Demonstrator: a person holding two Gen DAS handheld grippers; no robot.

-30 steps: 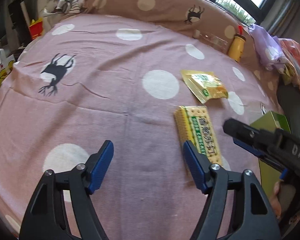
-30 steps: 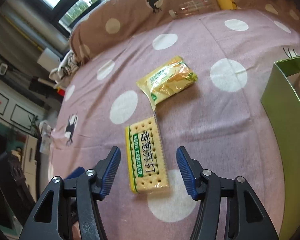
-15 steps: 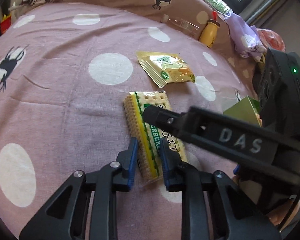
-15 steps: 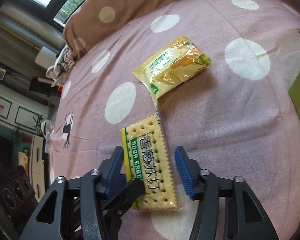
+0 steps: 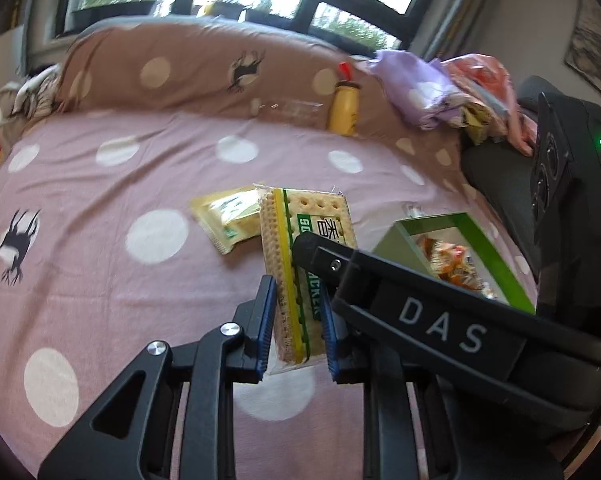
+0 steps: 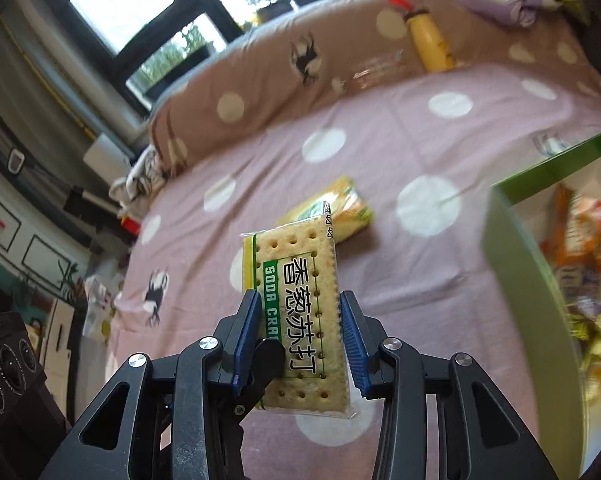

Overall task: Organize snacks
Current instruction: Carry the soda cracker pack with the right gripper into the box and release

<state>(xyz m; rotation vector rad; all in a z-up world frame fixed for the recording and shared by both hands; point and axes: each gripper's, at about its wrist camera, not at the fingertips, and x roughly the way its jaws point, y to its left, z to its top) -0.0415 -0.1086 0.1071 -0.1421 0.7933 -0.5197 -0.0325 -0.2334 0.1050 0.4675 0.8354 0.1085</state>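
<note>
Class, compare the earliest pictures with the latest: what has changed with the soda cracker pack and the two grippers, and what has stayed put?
Both the left gripper and the right gripper closed on the soda cracker pack, which lay flat on the bedspread, and together lifted it clear. The yellow snack bag, green box and yellow bottle stayed where they were.

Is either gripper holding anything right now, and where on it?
Both hold the soda cracker packet, lifted off the bedspread. The right gripper pinches its long edges near the lower end; the left gripper clamps the same end.
</note>
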